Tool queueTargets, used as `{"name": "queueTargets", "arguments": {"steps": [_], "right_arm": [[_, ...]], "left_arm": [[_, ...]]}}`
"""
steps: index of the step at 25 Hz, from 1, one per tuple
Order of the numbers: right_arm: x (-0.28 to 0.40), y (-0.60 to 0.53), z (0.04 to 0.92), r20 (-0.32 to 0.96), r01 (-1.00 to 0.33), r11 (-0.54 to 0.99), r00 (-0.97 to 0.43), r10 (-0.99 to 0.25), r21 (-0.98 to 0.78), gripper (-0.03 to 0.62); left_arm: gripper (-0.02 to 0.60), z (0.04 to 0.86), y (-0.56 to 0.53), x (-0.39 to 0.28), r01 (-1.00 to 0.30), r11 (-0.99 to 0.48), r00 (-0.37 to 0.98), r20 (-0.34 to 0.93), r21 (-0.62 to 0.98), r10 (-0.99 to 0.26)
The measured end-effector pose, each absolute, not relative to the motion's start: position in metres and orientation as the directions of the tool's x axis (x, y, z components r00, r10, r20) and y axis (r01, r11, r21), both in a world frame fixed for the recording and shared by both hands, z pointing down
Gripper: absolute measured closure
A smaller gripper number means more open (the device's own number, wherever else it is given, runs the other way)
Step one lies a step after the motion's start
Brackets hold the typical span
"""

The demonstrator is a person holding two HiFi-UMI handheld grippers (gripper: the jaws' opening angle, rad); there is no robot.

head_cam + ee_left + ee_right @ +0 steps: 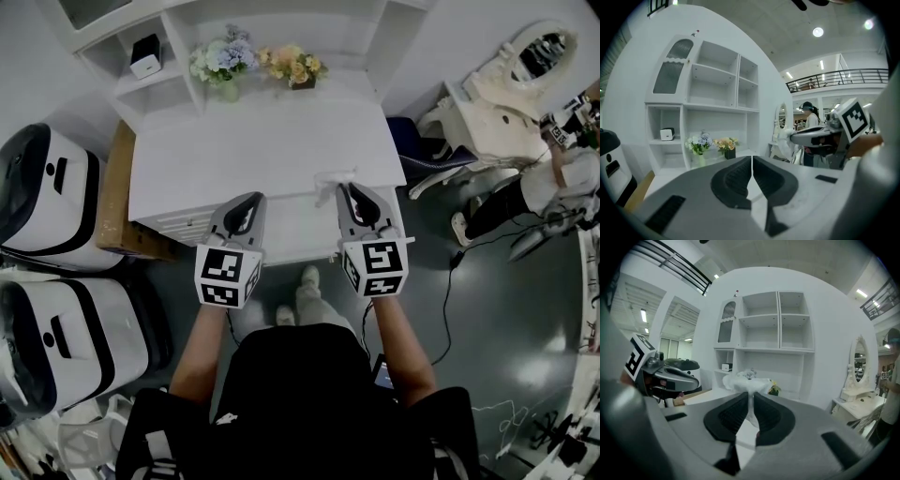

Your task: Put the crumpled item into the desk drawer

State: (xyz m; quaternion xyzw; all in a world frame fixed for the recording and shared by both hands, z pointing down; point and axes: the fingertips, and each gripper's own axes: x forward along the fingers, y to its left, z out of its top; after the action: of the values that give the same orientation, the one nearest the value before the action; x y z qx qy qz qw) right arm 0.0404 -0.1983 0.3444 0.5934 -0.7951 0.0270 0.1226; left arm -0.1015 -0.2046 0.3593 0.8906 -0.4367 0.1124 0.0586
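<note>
A crumpled white item (335,176) hangs over the near right part of the white desk (262,150); in the right gripper view the crumpled item (749,383) puffs out above the fingertips. My right gripper (345,188) (750,397) is shut on its lower end. About level with it to the left, my left gripper (255,198) (752,160) is shut with nothing between its jaws, above the desk's front edge. The desk's front face (281,246) lies just under both grippers; no drawer stands pulled out that I can make out.
Two flower pots (225,62) (294,67) stand at the desk's back under the shelf unit, with a small white box (145,54) in a side cubby. Black-and-white machines (47,197) and a brown board (112,192) are left. A mirrored vanity (511,84) and a person (544,187) are right.
</note>
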Motion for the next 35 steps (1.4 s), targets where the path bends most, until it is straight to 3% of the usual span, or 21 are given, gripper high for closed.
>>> {"name": "queueTargets", "arguments": {"steps": [35], "right_arm": [[0.088, -0.307, 0.462, 0.45, -0.919, 0.393, -0.339, -0.826, 0.03, 0.56]], "left_arm": [[0.571, 0.472, -0.302, -0.037, -0.822, -0.559, 0.543, 0.438, 0.106, -0.717]]}}
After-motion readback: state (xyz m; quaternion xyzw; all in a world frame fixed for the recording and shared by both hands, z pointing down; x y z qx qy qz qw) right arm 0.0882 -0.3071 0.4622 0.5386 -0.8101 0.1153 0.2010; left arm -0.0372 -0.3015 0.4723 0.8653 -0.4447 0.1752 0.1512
